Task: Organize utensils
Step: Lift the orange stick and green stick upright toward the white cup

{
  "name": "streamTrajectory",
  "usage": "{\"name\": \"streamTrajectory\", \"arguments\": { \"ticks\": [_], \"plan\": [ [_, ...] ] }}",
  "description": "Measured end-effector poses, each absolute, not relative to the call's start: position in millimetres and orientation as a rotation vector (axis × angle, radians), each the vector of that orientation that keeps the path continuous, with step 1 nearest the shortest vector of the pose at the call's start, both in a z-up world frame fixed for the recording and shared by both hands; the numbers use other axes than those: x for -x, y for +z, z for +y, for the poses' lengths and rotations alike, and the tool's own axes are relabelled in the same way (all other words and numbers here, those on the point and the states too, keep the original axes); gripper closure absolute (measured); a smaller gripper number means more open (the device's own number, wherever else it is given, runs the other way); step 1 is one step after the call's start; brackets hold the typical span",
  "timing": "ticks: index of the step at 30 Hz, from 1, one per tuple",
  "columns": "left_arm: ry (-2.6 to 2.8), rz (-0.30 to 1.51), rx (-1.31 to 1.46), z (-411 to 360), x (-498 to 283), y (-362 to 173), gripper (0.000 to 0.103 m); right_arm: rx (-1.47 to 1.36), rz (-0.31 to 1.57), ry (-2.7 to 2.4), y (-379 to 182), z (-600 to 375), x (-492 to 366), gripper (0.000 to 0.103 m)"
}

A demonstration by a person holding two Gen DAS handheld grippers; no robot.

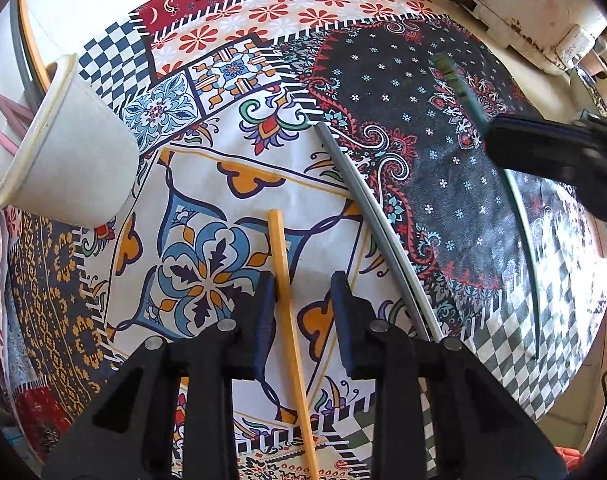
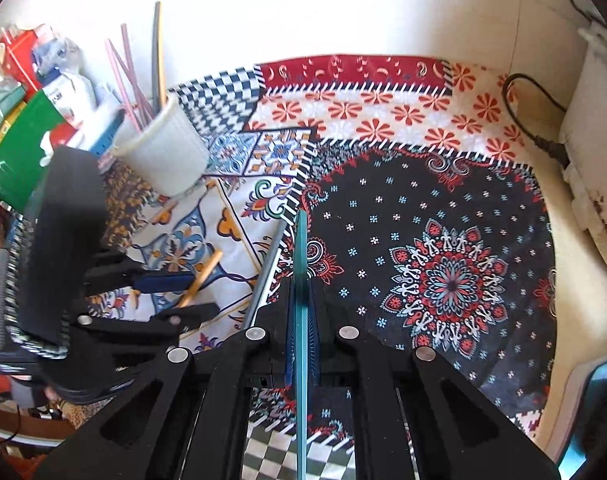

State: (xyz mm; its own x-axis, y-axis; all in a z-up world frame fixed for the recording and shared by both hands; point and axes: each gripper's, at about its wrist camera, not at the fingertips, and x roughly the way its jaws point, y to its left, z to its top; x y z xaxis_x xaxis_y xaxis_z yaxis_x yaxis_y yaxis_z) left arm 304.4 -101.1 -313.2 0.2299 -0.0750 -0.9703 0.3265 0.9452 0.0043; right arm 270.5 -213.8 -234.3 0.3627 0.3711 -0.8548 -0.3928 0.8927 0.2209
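A yellow chopstick [image 1: 281, 256] lies on the patterned cloth [image 1: 239, 160] between the fingers of my left gripper [image 1: 303, 284]. It lies close to the left pad, and the jaws stand apart and do not pinch it. A grey chopstick [image 1: 367, 208] lies just to its right. My right gripper [image 2: 301, 284] is shut on a teal chopstick [image 2: 301, 248] and holds it off the cloth. A white cup [image 2: 163, 148] at the cloth's far left holds pink and grey chopsticks [image 2: 131, 64]. In the right wrist view my left gripper [image 2: 179, 296] straddles the yellow chopstick [image 2: 201, 276].
A white appliance [image 2: 591, 160] with a black cable [image 2: 519, 112] stands along the right side. Boxes and packets [image 2: 23, 128] crowd the far left behind the cup. The dark mandala part of the cloth [image 2: 443, 280] lies to the right.
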Motion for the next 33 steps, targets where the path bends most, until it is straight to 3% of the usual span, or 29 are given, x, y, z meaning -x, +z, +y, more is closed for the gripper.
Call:
{"name": "streamTrajectory", "arguments": {
  "ticks": [2, 4, 15, 33],
  "plan": [
    [-0.268, 1.311, -0.218, -100.6, -305.3, -313.9, 0.084, 0.009, 1.081, 0.491, -229.7, -217.6, -266.5, 0.097],
    [-0.258, 1.304, -0.214, -99.0, -306.5, -314.3, 0.098, 0.001, 1.069, 0.486, -224.9, -221.4, -263.1, 0.097],
    [-0.235, 1.276, -0.127, -60.9, -304.8, -299.8, 0.098, -0.035, 1.0, 0.463, -198.3, -231.8, -254.7, 0.097],
    [-0.152, 0.903, 0.038, -9.4, -262.0, -145.6, 0.099, 0.0, 0.817, 0.485, -130.8, -210.2, -249.0, 0.097]
  ]
}}
